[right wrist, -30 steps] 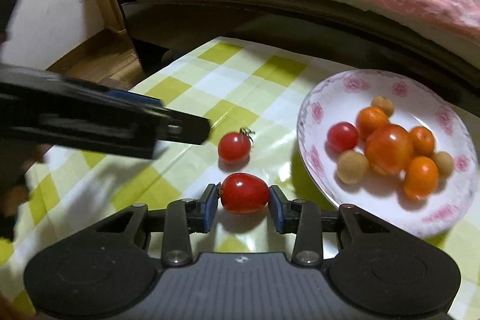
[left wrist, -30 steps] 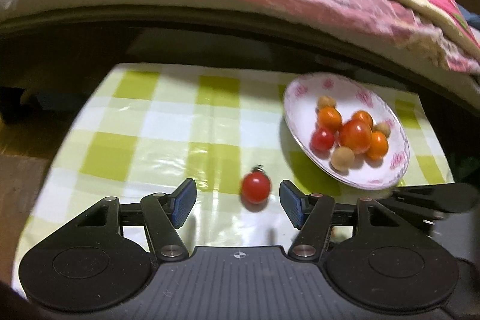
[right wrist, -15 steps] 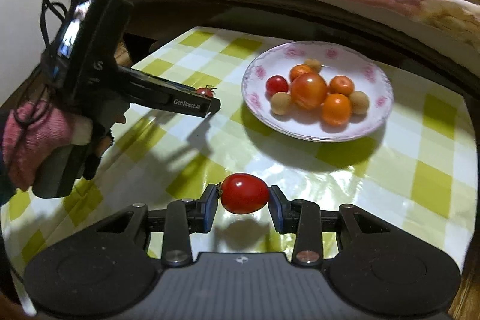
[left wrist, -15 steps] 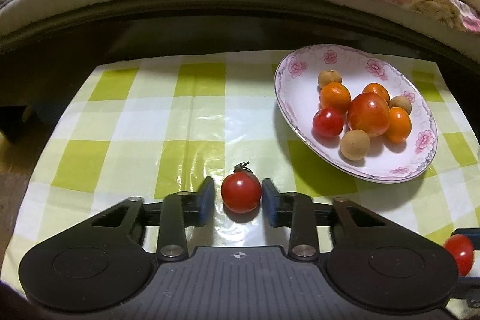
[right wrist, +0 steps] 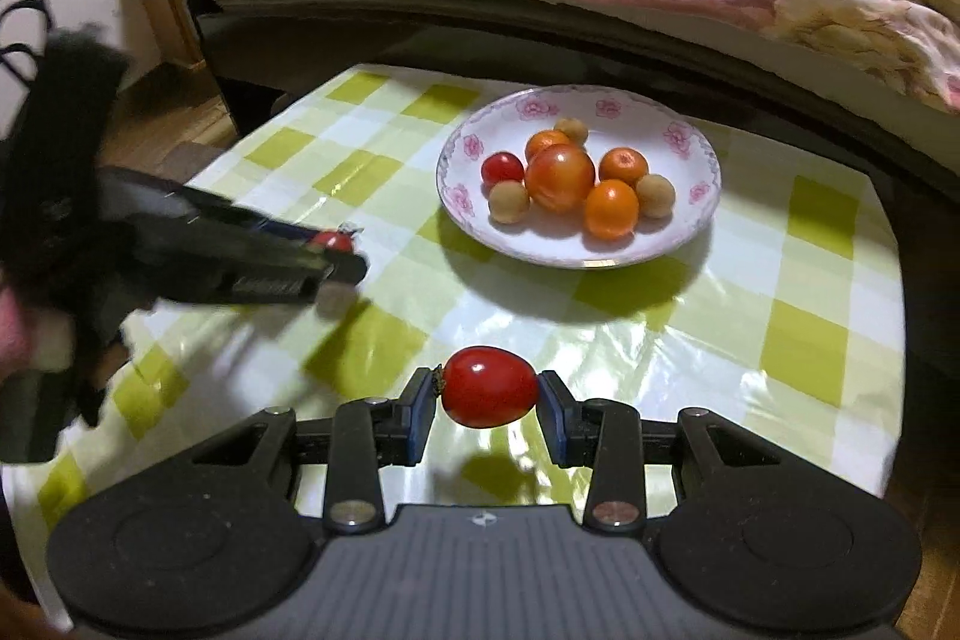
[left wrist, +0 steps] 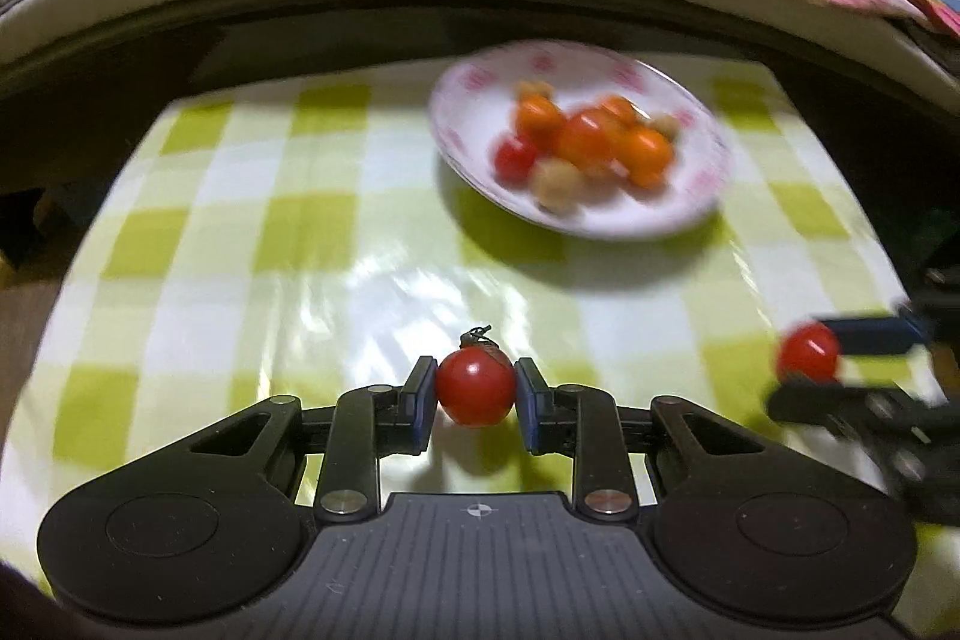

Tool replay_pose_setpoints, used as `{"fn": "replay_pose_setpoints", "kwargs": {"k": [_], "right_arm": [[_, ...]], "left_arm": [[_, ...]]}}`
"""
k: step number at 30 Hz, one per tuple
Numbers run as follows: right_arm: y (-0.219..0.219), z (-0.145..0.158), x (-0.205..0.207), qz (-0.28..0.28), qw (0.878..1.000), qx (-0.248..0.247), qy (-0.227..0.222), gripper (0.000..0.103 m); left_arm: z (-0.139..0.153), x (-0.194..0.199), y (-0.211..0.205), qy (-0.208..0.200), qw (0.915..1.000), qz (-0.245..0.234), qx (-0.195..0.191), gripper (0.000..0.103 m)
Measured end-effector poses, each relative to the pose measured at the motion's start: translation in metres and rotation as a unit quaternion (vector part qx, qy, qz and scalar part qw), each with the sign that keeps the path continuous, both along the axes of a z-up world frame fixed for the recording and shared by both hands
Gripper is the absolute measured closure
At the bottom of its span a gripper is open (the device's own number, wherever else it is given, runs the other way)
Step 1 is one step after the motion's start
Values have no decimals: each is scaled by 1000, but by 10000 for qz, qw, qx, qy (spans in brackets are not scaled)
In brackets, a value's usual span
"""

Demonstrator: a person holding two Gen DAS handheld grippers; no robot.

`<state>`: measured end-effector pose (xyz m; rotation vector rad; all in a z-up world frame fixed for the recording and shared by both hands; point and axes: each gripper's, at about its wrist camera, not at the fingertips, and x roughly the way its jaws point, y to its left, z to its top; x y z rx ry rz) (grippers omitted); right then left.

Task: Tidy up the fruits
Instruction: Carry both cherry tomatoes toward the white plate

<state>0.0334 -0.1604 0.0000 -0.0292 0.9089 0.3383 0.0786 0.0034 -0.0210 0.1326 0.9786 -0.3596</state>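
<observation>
Left gripper [left wrist: 475, 394]: jaws, spread a second ago, now pinch round tomato [left wrist: 475, 393], lower centre; right gripper [right wrist: 487, 388] still pinches oval tomato [right wrist: 489, 387]; both ready for plate [right wrist: 690, 220], upper centre

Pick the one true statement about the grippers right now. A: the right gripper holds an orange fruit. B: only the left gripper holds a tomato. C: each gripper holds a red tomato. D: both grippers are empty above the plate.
C: the left gripper is clamped on a round red tomato with a stem, and the right gripper on an oval red tomato, both short of the plate.
</observation>
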Motion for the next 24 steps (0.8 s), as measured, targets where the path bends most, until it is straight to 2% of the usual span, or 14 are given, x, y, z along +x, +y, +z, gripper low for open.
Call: {"fn": "replay_pose_setpoints", "kwargs": {"k": [7, 11, 16, 18, 20, 22, 24], "right_arm": [[-8, -16, -27, 18, 9992, -313, 254, 64], [-4, -31, -35, 163, 9976, -571, 348, 64], [1, -34, -36, 270, 9970, -671, 279, 64], [1, -35, -35, 279, 9971, -649, 279, 63], [3, -36, -33, 300, 9969, -671, 283, 63], [4, -36, -33, 323, 9966, -698, 290, 62], [3, -36, -33, 330, 9968, -658, 299, 62]], "left_arm": [[-9, -51, -16, 250, 9994, -153, 201, 68], [-14, -58, -23, 192, 9989, -238, 355, 67], [-15, -58, -21, 166, 9991, -272, 271, 65], [-15, -58, -19, 158, 9992, -297, 229, 58], [-16, -59, -20, 174, 9990, -368, 181, 44], [-16, -62, -24, 173, 9983, -516, 210, 35], [-17, -63, -27, 127, 9976, -611, 287, 33]]}}
